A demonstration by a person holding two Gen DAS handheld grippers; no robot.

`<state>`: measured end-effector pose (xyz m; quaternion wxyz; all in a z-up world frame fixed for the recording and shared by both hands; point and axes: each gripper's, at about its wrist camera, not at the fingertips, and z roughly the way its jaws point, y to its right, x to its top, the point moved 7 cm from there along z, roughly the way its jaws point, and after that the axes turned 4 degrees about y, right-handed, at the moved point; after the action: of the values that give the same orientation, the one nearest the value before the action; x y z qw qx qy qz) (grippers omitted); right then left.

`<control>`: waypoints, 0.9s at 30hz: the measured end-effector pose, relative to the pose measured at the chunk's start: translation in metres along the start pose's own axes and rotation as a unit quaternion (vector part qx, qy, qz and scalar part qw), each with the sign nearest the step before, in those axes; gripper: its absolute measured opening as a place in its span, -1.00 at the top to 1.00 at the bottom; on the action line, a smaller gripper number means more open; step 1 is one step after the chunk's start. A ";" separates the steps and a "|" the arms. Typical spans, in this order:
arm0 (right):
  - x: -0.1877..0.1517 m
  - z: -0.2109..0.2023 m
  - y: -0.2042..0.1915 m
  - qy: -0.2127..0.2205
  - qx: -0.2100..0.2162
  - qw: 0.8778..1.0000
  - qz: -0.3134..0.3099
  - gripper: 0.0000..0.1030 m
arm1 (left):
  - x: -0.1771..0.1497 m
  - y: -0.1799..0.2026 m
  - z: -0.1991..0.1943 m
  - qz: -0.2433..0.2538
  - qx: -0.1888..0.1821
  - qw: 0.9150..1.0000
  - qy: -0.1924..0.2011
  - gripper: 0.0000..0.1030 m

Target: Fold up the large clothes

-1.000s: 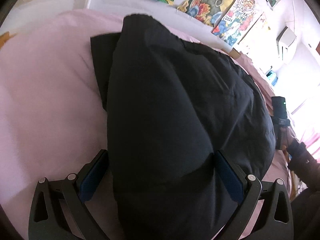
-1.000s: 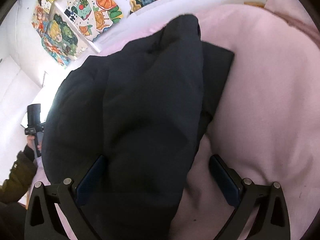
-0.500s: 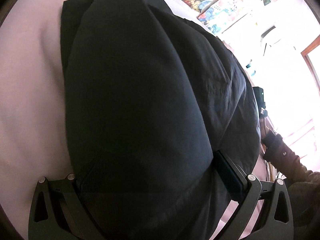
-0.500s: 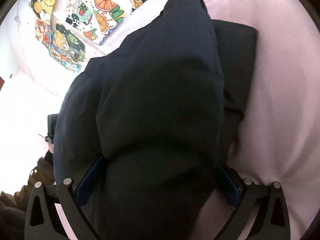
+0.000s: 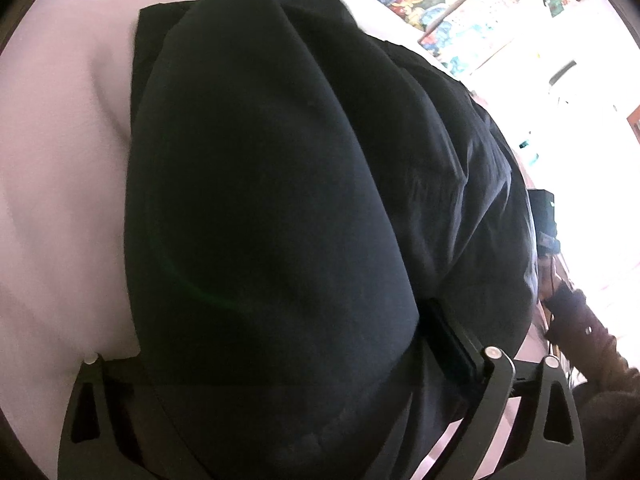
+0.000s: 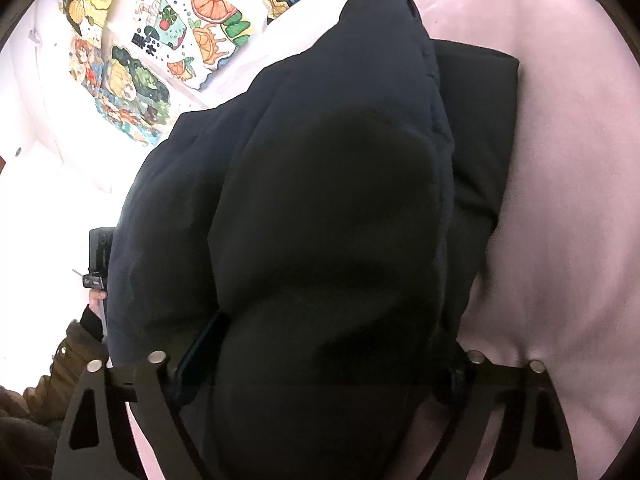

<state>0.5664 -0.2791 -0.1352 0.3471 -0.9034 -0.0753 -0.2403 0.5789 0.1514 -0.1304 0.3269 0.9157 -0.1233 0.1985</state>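
- The pink sheet [image 5: 60,208] [image 6: 568,208] covers the bed and fills the ground of both views.
- The black garment [image 5: 272,220] [image 6: 332,220], a bulky padded piece, lies on that sheet in a long, puffed mound that runs away from both cameras; a flatter black layer shows under its far end.
- Colourful posters [image 6: 160,52] [image 5: 460,12] hang on the white wall beyond the bed.
- The left gripper [image 5: 288,364] has the near end of the garment bulging between its 2 fingers, which are closing on it; the fabric hides the left finger, and whether the pads press yet I cannot tell.
- The right gripper [image 6: 320,360] likewise straddles the garment's near end, its fingers closing around the bulge.
- A person's sleeve [image 6: 60,364] [image 5: 592,344] shows at the edge of each view.
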 end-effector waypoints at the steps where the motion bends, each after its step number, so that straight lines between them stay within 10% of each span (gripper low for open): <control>1: 0.000 -0.001 0.000 0.001 -0.001 1.000 0.001 -0.63 | -0.001 0.002 -0.001 -0.003 0.004 1.000 0.003 -0.74; 17: 0.000 -0.021 -0.030 0.038 -0.041 0.998 -0.026 0.26 | 0.001 0.021 -0.035 -0.022 0.088 0.993 0.076 0.40; 27: 0.005 -0.054 -0.072 0.077 -0.051 0.995 -0.032 0.44 | -0.010 0.093 -0.067 0.000 0.135 0.986 0.098 0.55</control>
<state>0.5283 -0.2615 -0.0554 0.2979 -0.8957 -0.0652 -0.3236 0.5186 0.1253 -0.0367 0.2105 0.9275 -0.0630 0.3024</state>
